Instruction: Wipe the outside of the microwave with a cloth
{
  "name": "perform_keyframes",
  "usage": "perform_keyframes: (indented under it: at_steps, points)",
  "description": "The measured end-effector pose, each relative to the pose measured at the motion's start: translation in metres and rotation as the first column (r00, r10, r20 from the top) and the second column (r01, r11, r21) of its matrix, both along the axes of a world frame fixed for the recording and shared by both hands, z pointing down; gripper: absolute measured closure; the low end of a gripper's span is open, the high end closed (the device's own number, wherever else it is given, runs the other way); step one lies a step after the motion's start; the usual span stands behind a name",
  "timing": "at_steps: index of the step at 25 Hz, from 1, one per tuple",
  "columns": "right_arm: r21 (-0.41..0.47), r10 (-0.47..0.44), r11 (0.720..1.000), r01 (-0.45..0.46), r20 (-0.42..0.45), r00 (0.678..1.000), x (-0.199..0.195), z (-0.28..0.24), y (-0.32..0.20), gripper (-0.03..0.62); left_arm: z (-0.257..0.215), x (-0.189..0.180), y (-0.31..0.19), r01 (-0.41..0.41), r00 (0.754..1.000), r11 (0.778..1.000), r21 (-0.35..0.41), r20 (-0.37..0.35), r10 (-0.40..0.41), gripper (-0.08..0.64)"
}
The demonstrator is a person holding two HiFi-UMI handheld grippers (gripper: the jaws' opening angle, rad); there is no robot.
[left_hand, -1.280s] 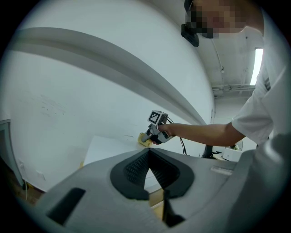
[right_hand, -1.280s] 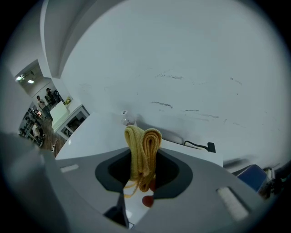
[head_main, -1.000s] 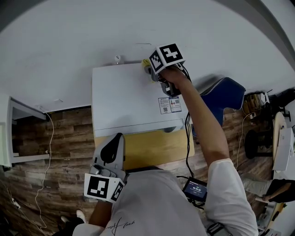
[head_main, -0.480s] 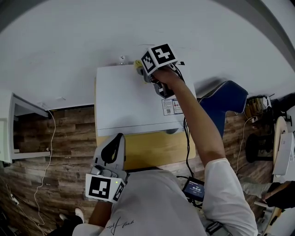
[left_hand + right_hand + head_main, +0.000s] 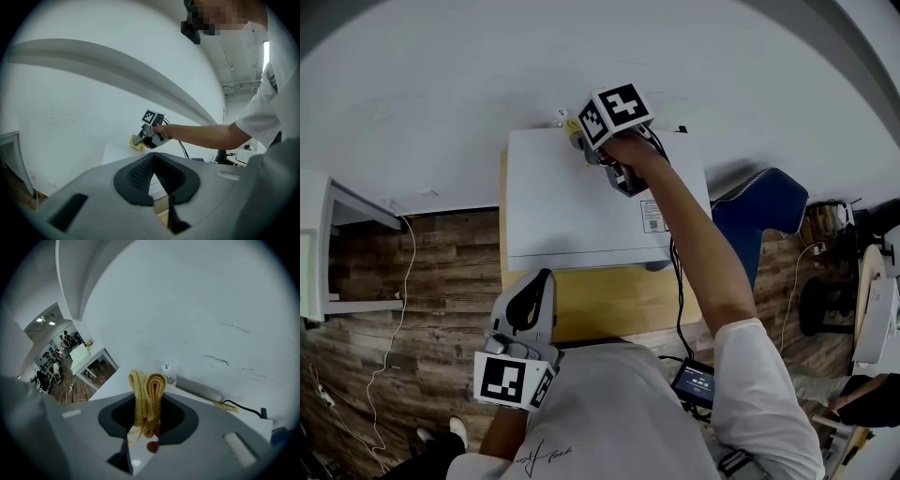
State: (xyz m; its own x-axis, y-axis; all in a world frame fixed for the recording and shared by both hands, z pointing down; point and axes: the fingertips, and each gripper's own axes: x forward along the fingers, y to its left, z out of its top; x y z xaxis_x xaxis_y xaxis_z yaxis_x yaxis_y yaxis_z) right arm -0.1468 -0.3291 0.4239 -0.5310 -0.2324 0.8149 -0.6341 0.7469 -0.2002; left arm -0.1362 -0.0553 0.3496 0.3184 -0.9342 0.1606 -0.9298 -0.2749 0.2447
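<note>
1. Wall [image 5: 487, 75]: white, plain, directly behind the microwave.
2. Floor [image 5: 431, 272]: dark wood planks, to the left of the microwave and in front of it.
3. Microwave [image 5: 572, 206]: white box seen from above, back toward the wall, top bare apart from a printed label [image 5: 654, 217] near its right front corner.
4. Table [image 5: 609, 300]: light wood, under the microwave, showing past its front edge.
5. Chair [image 5: 759, 211]: blue, to the right of the microwave, apart from it.
6. Right gripper [image 5: 581, 141]: held at arm's length over the microwave's rear edge; jaws clamped on the cloth.
7. Left gripper [image 5: 157, 161]: held close to the person's body, in front of the microwave and well apart from it; jaws closed together with nothing between them.
8. Cloth [image 5: 147, 390]: yellow, folded, pinched upright between the right gripper's jaws, lying against the rear edge of the microwave's top.
9. Bottle [image 5: 169, 373]: small, clear, behind the microwave's rear edge by the wall, just beside the cloth.
</note>
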Motion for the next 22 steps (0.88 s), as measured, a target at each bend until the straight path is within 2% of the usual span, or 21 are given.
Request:
perform_keyframes:
  at_steps: [22]
  points:
    - [-0.010, -0.105, 0.994, 0.106, 0.047, 0.993, -0.077, 0.000, 0.019, 0.472, 0.007, -0.023, 0.005, 0.043, 0.999, 0.999, -0.022, 0.016, -0.043, 0.563]
